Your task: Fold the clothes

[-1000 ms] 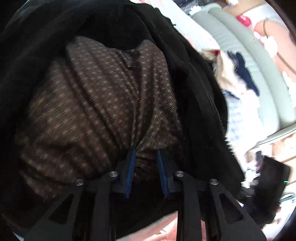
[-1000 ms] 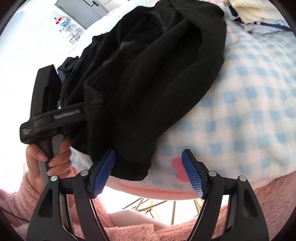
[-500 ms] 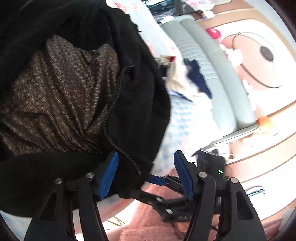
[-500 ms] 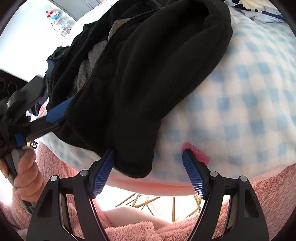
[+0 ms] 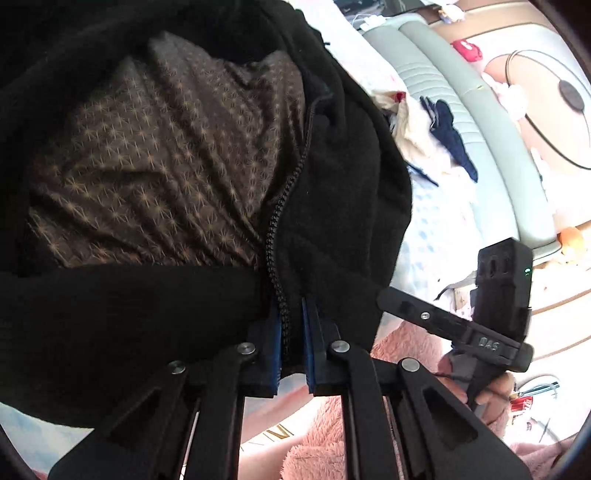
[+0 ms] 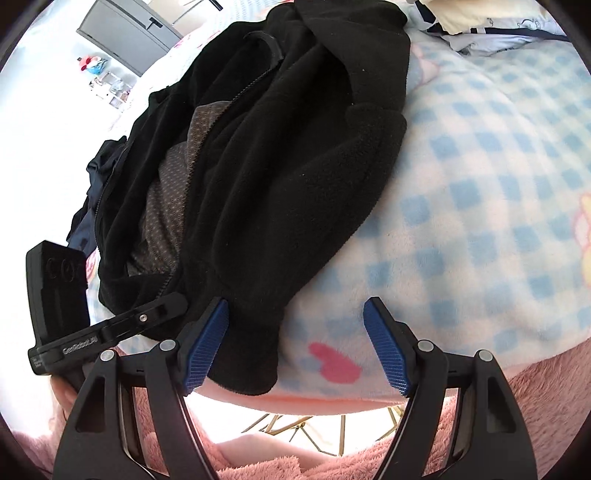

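Note:
A black fleece jacket (image 5: 340, 192) with a brown star-patterned lining (image 5: 166, 166) lies bunched on a blue-and-white checked blanket (image 6: 480, 177). My left gripper (image 5: 291, 343) is shut on the jacket's front edge, with the zipper teeth (image 5: 275, 236) running down between its blue pads. In the right wrist view the jacket (image 6: 295, 166) spreads up and to the left. My right gripper (image 6: 295, 332) is open at the blanket's near edge. The jacket's bottom corner (image 6: 251, 354) hangs beside its left pad. The other pad is over bare blanket.
The left tool's black camera housing (image 6: 55, 291) sits at the left beside the jacket. A grey-green padded sofa (image 5: 461, 118) carries loose clothes (image 5: 439, 129). More clothes (image 6: 498, 22) lie at the blanket's far edge. Pink fluffy sleeves (image 6: 546, 387) fill the bottom.
My left gripper let go of the lining, opened, shifted to the zipper edge and has shut on it. The right gripper stayed open near the jacket's bottom corner.

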